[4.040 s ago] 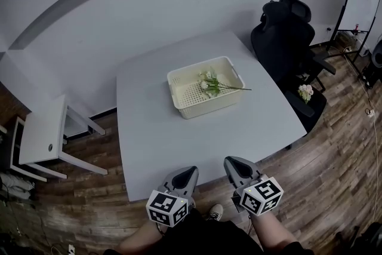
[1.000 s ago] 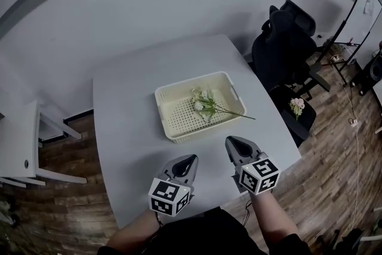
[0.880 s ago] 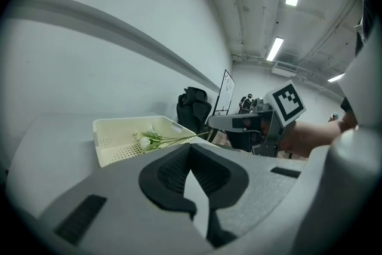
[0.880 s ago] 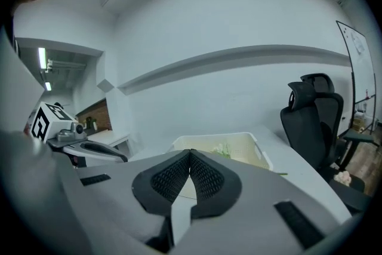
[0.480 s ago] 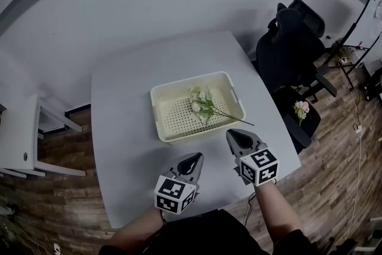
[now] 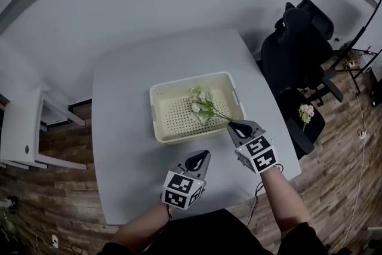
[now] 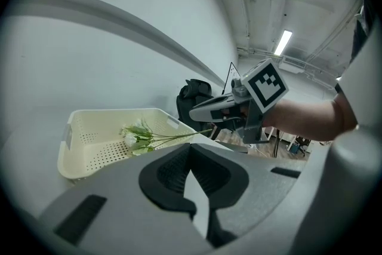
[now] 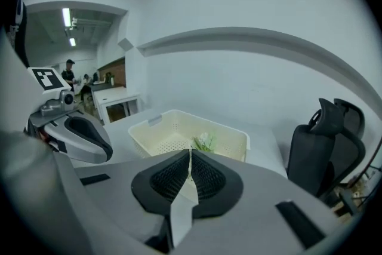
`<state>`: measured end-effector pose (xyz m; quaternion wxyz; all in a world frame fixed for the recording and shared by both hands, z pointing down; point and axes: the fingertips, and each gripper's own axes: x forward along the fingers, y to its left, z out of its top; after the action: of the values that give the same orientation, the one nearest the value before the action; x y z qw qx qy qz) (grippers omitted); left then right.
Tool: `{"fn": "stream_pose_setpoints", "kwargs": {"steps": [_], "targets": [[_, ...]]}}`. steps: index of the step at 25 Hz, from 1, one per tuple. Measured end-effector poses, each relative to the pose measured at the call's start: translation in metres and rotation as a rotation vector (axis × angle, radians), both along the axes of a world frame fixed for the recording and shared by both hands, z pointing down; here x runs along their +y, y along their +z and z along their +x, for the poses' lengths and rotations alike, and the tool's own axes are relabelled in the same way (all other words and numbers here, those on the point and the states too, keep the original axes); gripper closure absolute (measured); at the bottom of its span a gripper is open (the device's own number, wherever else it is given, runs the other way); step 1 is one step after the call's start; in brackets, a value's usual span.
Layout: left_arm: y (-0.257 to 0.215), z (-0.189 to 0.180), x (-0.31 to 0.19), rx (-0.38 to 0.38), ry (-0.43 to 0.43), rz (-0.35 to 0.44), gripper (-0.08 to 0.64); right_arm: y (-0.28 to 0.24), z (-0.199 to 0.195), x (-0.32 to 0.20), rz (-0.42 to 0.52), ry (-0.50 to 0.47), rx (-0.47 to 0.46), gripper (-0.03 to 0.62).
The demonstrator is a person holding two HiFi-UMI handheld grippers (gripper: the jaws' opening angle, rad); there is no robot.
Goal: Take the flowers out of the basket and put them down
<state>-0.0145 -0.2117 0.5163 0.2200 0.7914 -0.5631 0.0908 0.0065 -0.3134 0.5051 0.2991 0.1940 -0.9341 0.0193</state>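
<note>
A cream perforated basket (image 6: pixel 156 118) stands mid-table. Inside it lies a bunch of white flowers (image 6: pixel 200 105) with green stems that stick out over the front right rim. My right gripper (image 6: pixel 235 126) hovers shut and empty, its tip just by the stem ends. My left gripper (image 6: pixel 202 156) is shut and empty too, a little nearer the person, short of the basket's front wall. The left gripper view shows the basket (image 7: pixel 89 149), the flowers (image 7: pixel 136 135) and the right gripper (image 7: pixel 203 111) above the stems. The right gripper view shows the basket (image 8: pixel 156 133) and flowers (image 8: pixel 206 141) ahead.
The grey table (image 6: pixel 125 80) carries only the basket. A black office chair (image 6: pixel 295 51) stands at its right, with another small flower bunch (image 6: pixel 306 111) on its seat. A white side table (image 6: pixel 24 128) stands at the left. The floor is wood.
Both grippers have moved forward over the table toward the basket. The right one now reaches the stem ends at the front right rim. Flowers and basket have not moved.
</note>
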Motion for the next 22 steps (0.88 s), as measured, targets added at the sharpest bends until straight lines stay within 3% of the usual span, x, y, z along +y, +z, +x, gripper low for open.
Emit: {"fn": "stream_pose_setpoints", "kwargs": {"steps": [5,9,11,14,18,22], "targets": [[0.009,0.008,-0.012,-0.003,0.0,-0.023,0.554,0.017,-0.003,-0.023,0.02,-0.101,0.151,0.566],[0.013,0.012,-0.016,-0.002,-0.004,-0.031,0.554,0.045,-0.002,-0.037,0.01,-0.206,0.332,0.562],[0.014,0.013,-0.018,0.0,-0.009,-0.033,0.554,0.056,-0.002,-0.042,-0.01,-0.254,0.405,0.49],[0.017,0.013,-0.017,0.003,-0.022,-0.033,0.554,0.068,-0.002,-0.048,-0.03,-0.303,0.483,0.486],[0.019,0.011,-0.014,0.003,-0.032,-0.035,0.554,0.084,-0.007,-0.053,-0.083,-0.37,0.6,0.486],[0.022,0.01,-0.009,-0.003,-0.032,-0.038,0.554,0.106,-0.008,-0.054,-0.203,-0.403,0.733,0.486]]}}
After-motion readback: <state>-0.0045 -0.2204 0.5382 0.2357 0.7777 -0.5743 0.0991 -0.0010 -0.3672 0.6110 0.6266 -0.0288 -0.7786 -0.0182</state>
